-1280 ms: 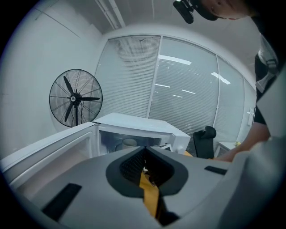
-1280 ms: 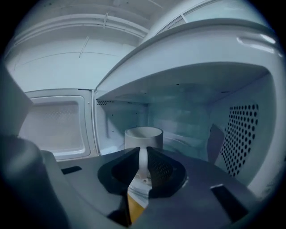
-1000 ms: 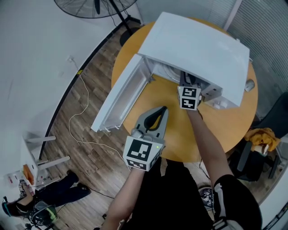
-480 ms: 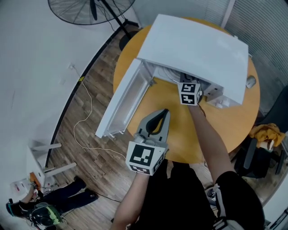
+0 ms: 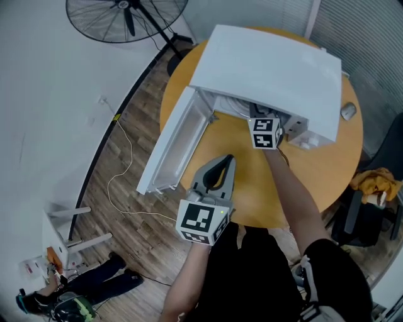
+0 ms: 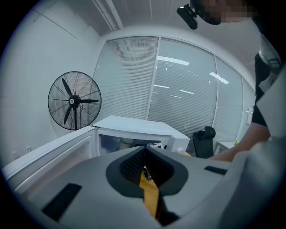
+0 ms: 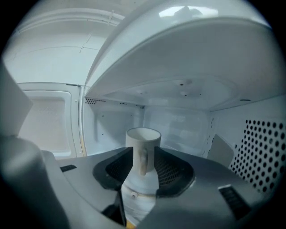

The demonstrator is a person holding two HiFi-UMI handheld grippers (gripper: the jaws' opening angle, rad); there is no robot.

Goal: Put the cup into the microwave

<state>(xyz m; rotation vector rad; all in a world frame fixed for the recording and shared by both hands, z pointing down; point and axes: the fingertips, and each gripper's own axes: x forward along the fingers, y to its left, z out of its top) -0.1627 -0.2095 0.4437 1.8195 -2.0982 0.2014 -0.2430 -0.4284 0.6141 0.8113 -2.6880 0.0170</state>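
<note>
The white ceramic cup point(image 7: 143, 144) is seen upright inside the cavity of the white microwave oven point(image 5: 271, 69), its handle turned towards the right gripper view's camera and its open mouth level. Its base is hidden behind the gripper body. The cup is flanked by the two dark ribbed pads of the right gripper point(image 7: 143, 164), whose jaws are opening and are spread wide, one pad at each side of the cup wall. From the head view this gripper is found reaching into the oven mouth, with only its marker cube and the forearm behind it exposed.

The oven's white door point(image 5: 173, 148) is swung fully open at the left side, out past the rim of the round yellow-orange wooden table point(image 5: 315, 170) on which the oven is set.

The left gripper point(image 5: 224, 162) is held over the table's near edge, well apart from the cup, pointed towards the open oven. Its jaws are pressed together with nothing between them.

A black pedestal fan point(image 5: 126, 16) is placed on the wood-plank floor point(image 5: 126, 207) beyond the table, and a thin white cable point(image 5: 119, 163) is trailed across the boards.
</note>
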